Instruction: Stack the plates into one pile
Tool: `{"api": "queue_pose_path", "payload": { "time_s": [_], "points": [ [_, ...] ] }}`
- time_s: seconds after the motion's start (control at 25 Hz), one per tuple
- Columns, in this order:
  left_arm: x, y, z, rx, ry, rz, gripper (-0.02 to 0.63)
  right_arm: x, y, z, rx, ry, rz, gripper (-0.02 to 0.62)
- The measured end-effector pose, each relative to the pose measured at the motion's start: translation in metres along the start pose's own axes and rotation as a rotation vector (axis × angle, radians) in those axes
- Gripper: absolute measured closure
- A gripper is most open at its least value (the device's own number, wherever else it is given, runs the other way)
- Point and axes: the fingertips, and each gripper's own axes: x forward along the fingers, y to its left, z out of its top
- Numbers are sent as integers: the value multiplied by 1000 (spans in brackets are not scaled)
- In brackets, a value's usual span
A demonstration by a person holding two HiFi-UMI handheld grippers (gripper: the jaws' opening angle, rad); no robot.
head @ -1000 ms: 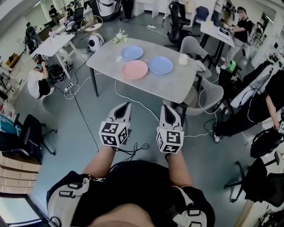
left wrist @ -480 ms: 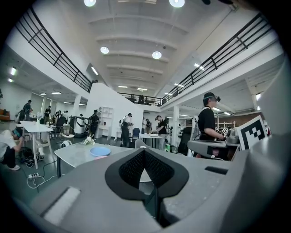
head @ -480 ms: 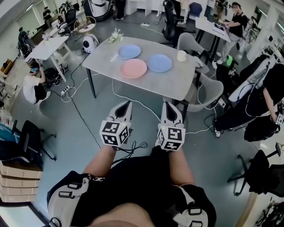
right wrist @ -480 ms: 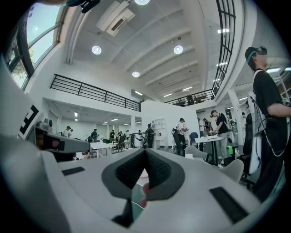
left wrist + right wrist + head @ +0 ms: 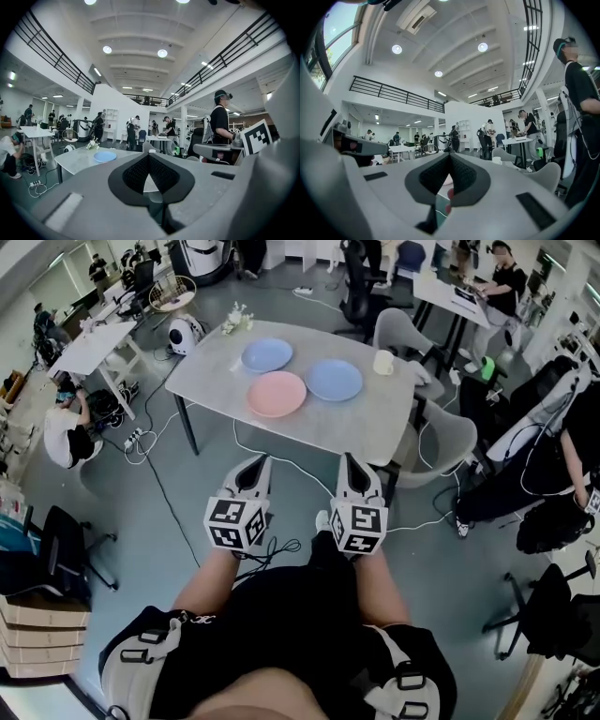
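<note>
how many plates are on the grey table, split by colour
blue plates: 2
pink plate: 1
total: 3

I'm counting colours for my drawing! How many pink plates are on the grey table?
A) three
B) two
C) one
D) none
C: a single pink plate lies on the table; the other two, the left blue plate and the right blue plate, are both blue.
</note>
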Motion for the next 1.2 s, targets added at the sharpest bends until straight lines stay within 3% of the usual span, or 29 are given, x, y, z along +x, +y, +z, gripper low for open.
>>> {"api": "queue_pose_path", "payload": {
  "time_s": [0.32, 0.84, 1.2],
  "points": [
    [97, 30, 1, -20, 38, 14, 604, 97, -46, -7, 29, 25, 14, 597],
    [278, 71, 41, 7, 77, 27, 604, 263, -134, 11, 25, 60, 61, 597],
    [341, 109, 34, -28, 130, 18, 604, 328, -146, 8, 3, 105, 75, 597]
  ]
}}
